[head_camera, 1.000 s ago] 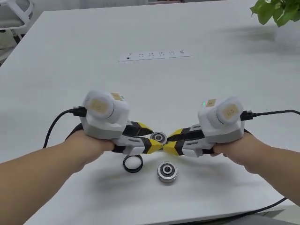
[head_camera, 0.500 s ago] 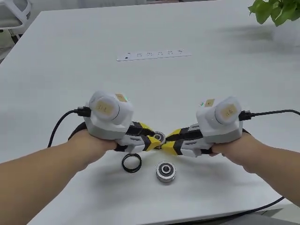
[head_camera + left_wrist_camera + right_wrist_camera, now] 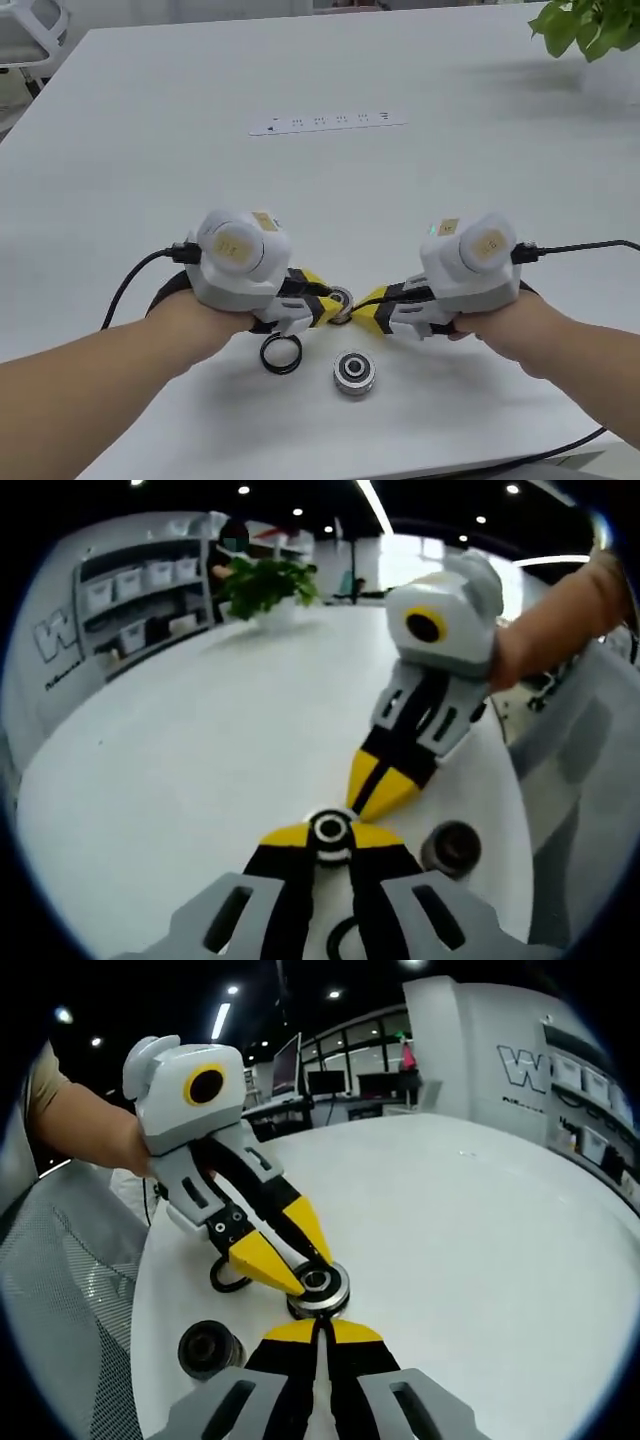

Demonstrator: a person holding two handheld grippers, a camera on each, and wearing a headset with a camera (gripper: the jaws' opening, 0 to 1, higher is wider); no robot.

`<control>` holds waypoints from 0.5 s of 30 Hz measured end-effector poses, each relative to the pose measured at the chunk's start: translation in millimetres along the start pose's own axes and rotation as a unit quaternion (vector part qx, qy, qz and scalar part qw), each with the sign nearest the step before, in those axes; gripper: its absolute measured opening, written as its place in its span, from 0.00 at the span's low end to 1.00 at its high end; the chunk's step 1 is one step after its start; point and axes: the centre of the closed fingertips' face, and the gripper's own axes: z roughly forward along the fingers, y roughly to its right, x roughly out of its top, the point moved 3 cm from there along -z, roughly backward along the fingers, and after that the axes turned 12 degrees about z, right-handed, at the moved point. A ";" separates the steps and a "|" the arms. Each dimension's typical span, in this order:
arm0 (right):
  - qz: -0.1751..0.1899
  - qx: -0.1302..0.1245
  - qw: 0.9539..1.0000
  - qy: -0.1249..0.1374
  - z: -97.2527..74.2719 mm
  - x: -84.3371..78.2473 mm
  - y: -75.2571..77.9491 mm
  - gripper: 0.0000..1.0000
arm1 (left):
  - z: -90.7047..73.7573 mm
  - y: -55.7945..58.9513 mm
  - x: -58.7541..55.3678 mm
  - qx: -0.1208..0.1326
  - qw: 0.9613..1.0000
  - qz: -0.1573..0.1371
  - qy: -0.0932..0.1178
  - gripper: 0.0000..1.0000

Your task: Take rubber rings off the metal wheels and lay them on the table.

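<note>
One metal wheel sits clamped between the tips of our left hand-held gripper. Our right hand-held gripper, jaws closed, touches its rim just ahead. If those tips miss the rubber ring, we risk twisting the wheel loose onto the tabletop.

Brightly and evenly lit from above by small round ceiling spotlights and long strip lights. Soft, pale shadows on the plain white worktop, under the small round silver metal wheel and beside the leafy green plant. Sharp and glare-free in the head view; strongly bowed at the edges and slightly soft in both gripper views, with a washed-out bright patch far back in the left one
</note>
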 end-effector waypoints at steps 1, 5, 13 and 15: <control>0.007 -0.001 1.000 0.002 -0.1 0.0 0.3 0.00 | 0.0 -0.1 0.0 0.001 1.000 0.000 0.000 0.14; 0.088 -0.004 0.996 0.019 -0.5 0.3 3.6 0.00 | -0.3 0.5 -0.5 0.007 1.000 0.004 0.000 0.14; 0.172 0.001 0.983 0.056 -8.3 6.7 8.2 0.00 | -0.4 2.3 -0.6 0.023 1.000 0.008 -0.004 0.13; 0.179 0.002 0.982 0.059 -9.6 7.5 6.0 0.00 | -0.4 1.8 -0.8 0.026 1.000 0.001 -0.003 0.13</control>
